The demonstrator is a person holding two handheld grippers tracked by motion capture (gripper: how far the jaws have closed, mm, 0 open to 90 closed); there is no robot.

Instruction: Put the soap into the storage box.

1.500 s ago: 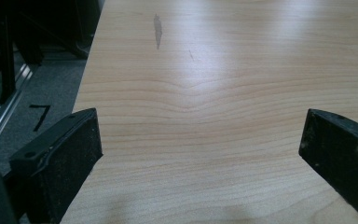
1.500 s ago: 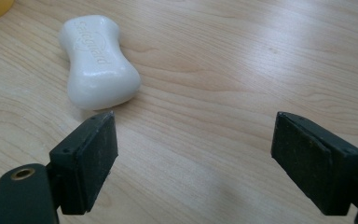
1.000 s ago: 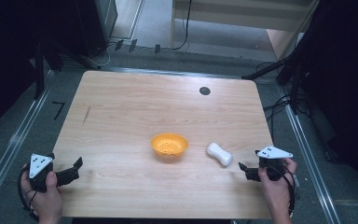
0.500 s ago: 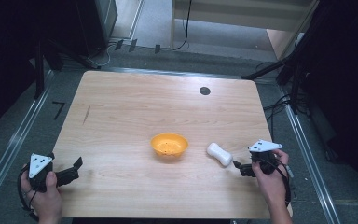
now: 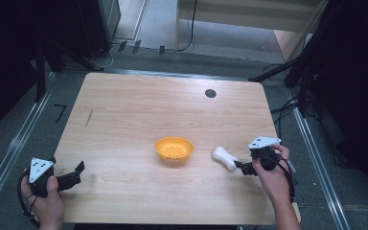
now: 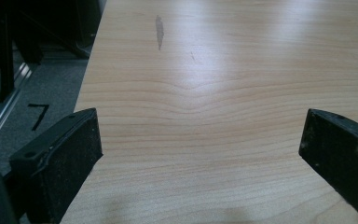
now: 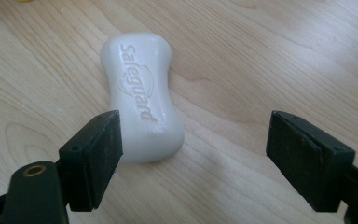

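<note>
A white bar of soap (image 5: 224, 158) lies on the wooden table (image 5: 139, 110), just right of an orange bowl (image 5: 174, 148). In the right gripper view the soap (image 7: 141, 93) reads "Safeguard" and its near end reaches in beside the left jaw. My right gripper (image 5: 242, 167) (image 7: 193, 149) stands open just behind the soap, with its jaws wide apart. Near the table's front left corner, my left gripper (image 5: 74, 175) (image 6: 200, 144) is open over bare wood, with nothing between its jaws.
A small dark round grommet (image 5: 210, 93) sits in the table's far right part. A dark streak (image 6: 159, 31) marks the wood at the left. Metal rails (image 5: 9, 153) and cables run along the floor beside the table.
My right gripper has moved left toward the soap, so its jaws now reach the soap's near end. The left gripper has stayed in place.
</note>
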